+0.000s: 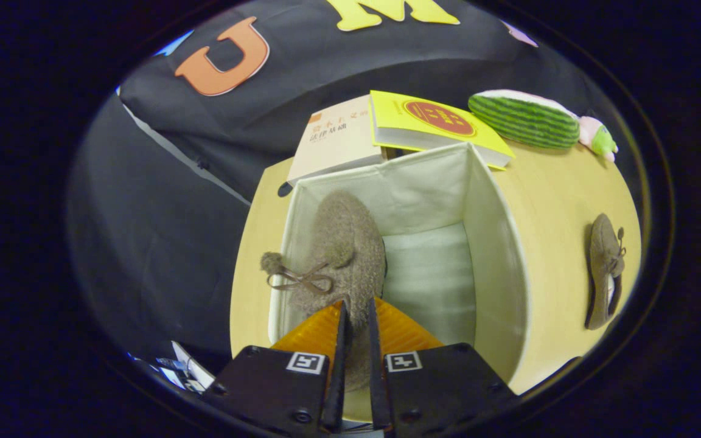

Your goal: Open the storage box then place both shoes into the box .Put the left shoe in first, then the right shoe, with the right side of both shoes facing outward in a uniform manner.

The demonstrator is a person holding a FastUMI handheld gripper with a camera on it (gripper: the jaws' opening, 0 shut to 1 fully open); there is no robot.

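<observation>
Fingers of my gripper pinch the first shoe by its heel, lowering it against the storage box wall so the second shoe fits beside it.

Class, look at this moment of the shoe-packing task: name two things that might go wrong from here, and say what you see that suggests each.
1. The tool pinches the fuzzy shoe only by its rear edge above the open box; it may slip or twist, landing with the wrong side outward.
2. The shoe hangs close to the box's left wall; its pompom lace may snag the rim.
</observation>
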